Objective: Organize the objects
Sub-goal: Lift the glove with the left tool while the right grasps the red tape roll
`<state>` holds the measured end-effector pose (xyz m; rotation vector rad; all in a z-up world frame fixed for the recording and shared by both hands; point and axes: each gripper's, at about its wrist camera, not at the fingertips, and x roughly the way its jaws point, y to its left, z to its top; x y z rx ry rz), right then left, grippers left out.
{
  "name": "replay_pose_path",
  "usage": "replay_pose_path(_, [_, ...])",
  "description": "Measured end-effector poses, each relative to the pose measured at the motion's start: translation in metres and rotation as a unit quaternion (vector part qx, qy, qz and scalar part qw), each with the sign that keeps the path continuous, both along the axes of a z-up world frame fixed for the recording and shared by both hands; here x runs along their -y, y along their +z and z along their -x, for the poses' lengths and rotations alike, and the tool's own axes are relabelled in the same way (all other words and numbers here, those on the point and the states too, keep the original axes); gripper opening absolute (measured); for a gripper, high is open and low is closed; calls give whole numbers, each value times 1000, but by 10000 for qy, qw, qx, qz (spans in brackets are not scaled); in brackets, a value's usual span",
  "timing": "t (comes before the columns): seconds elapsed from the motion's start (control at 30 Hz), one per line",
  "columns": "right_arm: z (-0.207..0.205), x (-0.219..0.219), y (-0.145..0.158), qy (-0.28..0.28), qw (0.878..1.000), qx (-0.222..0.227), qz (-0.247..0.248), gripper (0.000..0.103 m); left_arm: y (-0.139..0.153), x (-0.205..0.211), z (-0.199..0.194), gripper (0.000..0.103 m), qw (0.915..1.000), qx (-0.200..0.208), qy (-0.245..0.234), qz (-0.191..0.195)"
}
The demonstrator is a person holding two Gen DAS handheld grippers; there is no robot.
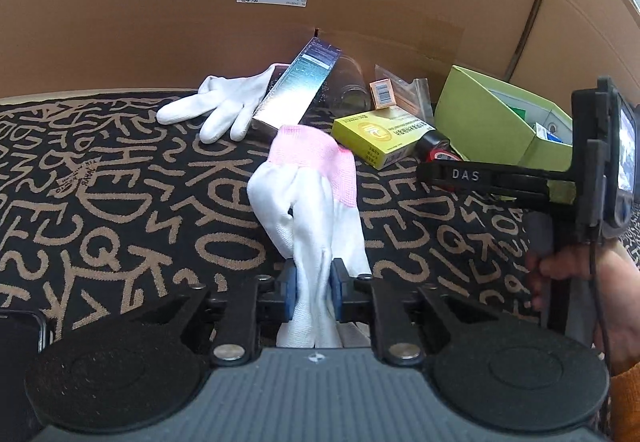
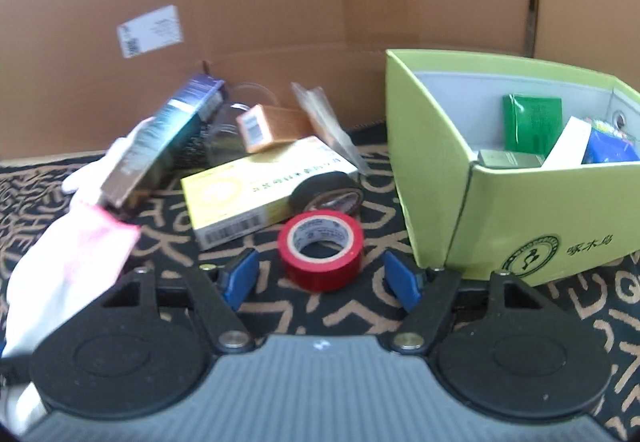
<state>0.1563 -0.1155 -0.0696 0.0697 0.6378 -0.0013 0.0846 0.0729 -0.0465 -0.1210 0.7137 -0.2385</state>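
Left wrist view shows the left gripper [image 1: 313, 290] pinching a white glove with a pink cuff [image 1: 308, 198]; the blue pads [image 1: 289, 292] press on the glove's finger end, and the cuff points away from the camera over the black carpet with tan lettering [image 1: 120, 182]; a second white glove [image 1: 212, 106] lies flat farther off, its wrist end under a tilted silvery-blue box [image 1: 298, 86]; a yellow box [image 1: 380, 138] sits to the right of that, near a lime-green open box [image 1: 480, 114]; a hand [image 1: 580, 274] at the right edge grips the handle of the right gripper, seen side-on.

Right wrist view shows the right gripper [image 2: 322, 276] with its jaws spread, nothing pressed between them; the red tape roll [image 2: 321, 250] stands on the carpet just ahead of the fingertips, centred in the gap and apart from both blue pads [image 2: 240, 278]; a black tape roll [image 2: 328, 190] leans behind it against the yellow box; the lime-green box stands just to the right, holding a green packet [image 2: 532, 122] and other small packs; brown cardboard [image 2: 280, 2] walls the background.
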Motion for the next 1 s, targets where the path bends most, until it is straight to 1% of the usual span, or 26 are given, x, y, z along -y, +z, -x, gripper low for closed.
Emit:
replay_pose_path(0.03, [-2,-3,-1,20,10000,-7,97,65,0,0,-2,19,10000,5,1,7])
replay_pose_path(0.07, [-3,-4,-1,45,9998,-27,188,46,-1,0,-3,19,10000,27,-24,-1])
replay_pose_path(0.1, [0,-4,0,120,9997,15,216,46,-1,1,-3,19,10000,42,-73,-22])
replay_pose_path(0.17, [12,1,2,540,9985,2,21,46,-2,0,0,18,9998,83,-172,-48])
replay_pose_path(0.2, [21,2,2,693,9976,-26,-35,46,-2,0,2,16,9997,77,-232,-42])
replay_pose_path(0.27, [44,3,0,984,9951,-29,-37,46,-2,0,8,16,9992,79,-391,-34])
replay_pose_path(0.3, [57,4,0,1107,9938,-36,-33,46,-2,0,12,16,9987,42,-509,29])
replay_pose_path(0.4, [98,11,3,1388,9902,-124,126,46,0,5,23,16,9940,-169,-1006,391])
replay_pose_path(0.47, [121,14,6,1481,9885,-170,264,46,0,13,30,16,9925,-205,-1137,411])
replay_pose_path(0.5, [129,16,7,1500,9881,-168,300,46,0,17,32,19,9935,-161,-1076,320])
replay_pose_path(0.57, [140,20,8,1475,9885,-136,316,46,0,24,33,28,9953,-73,-963,104])
replay_pose_path(0.6, [143,22,9,1439,9891,-119,283,50,1,25,31,41,9959,-55,-901,41])
replay_pose_path(0.63, [144,23,9,1408,9896,-100,269,54,2,26,29,61,9969,-53,-781,-24])
replay_pose_path(0.7, [143,24,9,1358,9903,-34,281,62,4,25,22,77,9986,22,-516,-98])
replay_pose_path(0.73, [142,25,8,1351,9904,-25,276,63,5,24,18,77,9987,96,-482,-130])
replay_pose_path(0.8, [141,26,7,1356,9905,-40,228,63,5,27,8,77,9985,20,-456,-298])
replay_pose_path(0.87, [142,27,8,1376,9904,22,161,63,2,31,-2,75,9982,-96,-531,-251])
replay_pose_path(0.9, [142,27,9,1383,9903,36,141,63,2,35,-2,75,9978,-86,-576,-307])
replay_pose_path(0.93, [142,28,9,1380,9903,43,130,63,3,41,-1,64,9966,-23,-714,-417])
replay_pose_path(1.0, [140,29,9,1364,9906,29,102,63,3,52,2,42,9924,-32,-1093,-560])
